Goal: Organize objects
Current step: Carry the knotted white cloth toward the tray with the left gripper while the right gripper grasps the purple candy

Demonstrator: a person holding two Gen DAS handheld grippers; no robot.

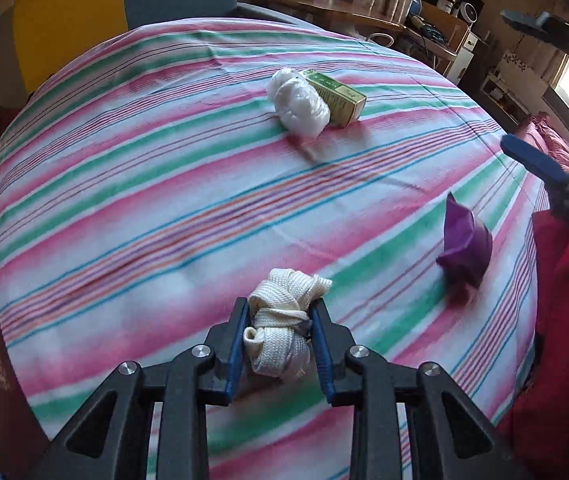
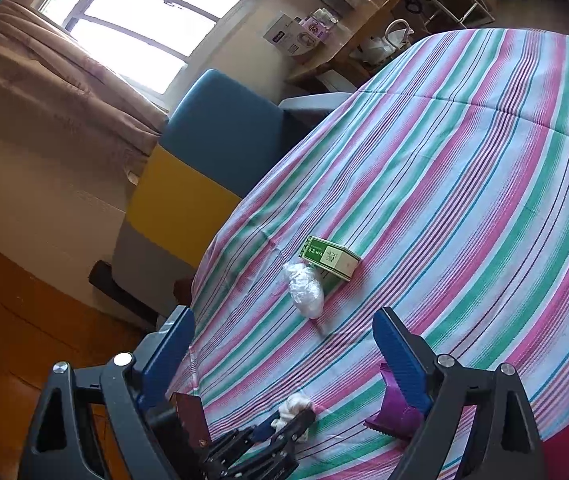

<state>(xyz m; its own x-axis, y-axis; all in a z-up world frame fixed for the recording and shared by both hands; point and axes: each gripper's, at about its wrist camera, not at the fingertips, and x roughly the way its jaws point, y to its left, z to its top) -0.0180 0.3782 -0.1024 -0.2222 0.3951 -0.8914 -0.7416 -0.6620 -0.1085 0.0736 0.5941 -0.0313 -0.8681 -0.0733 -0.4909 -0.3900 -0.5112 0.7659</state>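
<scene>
A striped sheet [image 2: 464, 184] covers the bed. A blue and yellow chair [image 2: 212, 152] stands past it, under a bright window [image 2: 144, 12].

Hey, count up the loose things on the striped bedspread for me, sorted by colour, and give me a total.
White or cream: 2, the knotted cream strap clamped in the left gripper and the white plastic-wrapped bundle
Green: 1, the small green box touching that bundle
Purple: 1, the purple piece near the open right gripper
Total: 4
</scene>
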